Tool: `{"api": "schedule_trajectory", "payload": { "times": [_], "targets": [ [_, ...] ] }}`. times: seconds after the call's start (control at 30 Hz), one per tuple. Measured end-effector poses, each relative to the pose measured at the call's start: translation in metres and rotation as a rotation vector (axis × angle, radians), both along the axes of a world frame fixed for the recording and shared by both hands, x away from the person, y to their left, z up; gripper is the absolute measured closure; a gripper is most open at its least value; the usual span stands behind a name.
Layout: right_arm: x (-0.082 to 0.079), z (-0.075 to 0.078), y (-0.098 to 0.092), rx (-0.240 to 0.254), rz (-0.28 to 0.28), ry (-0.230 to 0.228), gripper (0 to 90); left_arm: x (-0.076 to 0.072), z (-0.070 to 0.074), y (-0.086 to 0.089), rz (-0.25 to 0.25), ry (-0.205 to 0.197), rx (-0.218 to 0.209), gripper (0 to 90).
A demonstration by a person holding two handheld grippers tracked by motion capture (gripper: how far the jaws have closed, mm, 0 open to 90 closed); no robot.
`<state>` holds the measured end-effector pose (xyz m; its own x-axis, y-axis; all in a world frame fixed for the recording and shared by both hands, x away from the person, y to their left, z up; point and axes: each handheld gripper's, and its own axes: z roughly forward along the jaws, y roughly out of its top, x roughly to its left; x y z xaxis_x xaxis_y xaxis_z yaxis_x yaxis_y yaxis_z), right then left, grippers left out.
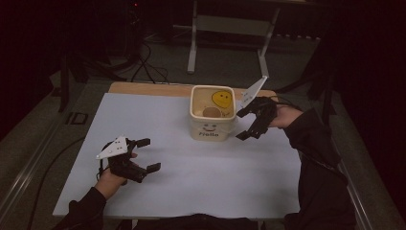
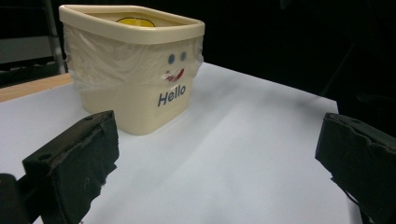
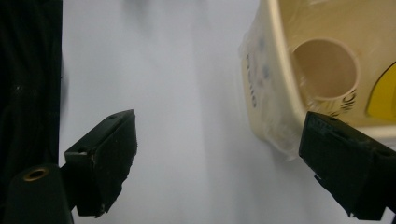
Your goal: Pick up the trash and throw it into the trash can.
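A: Item one, the container?

B: Cream-coloured square plastic tub (image 1: 212, 120) with rounded corners, printed with a small face and the word "Hello" on its front wall. It stands upright on the white sheet-covered table (image 1: 191, 182), towards the far edge and right of centre. In the left gripper view the tub (image 2: 133, 74) has a band of clear film wrapped about its upper wall.

A: Contents?

B: A yellow smiley-face item (image 1: 222, 98) at the far side inside, and a round pale cup or roll (image 1: 210, 112) at the near side. In the right gripper view that round item (image 3: 326, 70) shows as a hollow cylinder with dark lettering on its wall; what it is, I cannot tell.

A: Item two, left gripper?

B: Black two-jaw left gripper (image 1: 143, 154) with a grey three-cornered plate on top, held low over the near-left part of the table, well apart from the tub. Jaws stand wide apart, nothing between them.

A: Item three, right gripper?

B: Black two-jaw right gripper (image 1: 242, 124), likewise plated, just beside the tub's right wall. Jaws are spread wide and hold nothing; in its own view one jaw lies over the tub's rim and the other over bare table. Contact with the tub cannot be told.

A: Surroundings?

B: Dark floor, cables, a grey metal stand (image 1: 230, 28) beyond the table.
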<state>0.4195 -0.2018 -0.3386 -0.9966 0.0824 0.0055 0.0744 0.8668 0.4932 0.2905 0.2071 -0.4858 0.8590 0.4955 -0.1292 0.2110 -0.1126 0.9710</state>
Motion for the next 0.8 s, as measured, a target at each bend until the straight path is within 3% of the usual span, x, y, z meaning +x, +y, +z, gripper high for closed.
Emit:
{"api": "schedule_trajectory", "payload": {
  "times": [0.8],
  "targets": [
    [-0.020, -0.053, -0.030, 0.086, -0.075, 0.044, 11.7, 0.000, 0.000, 0.000, -0.001, 0.000, 0.000, 0.6]
  ]
}}
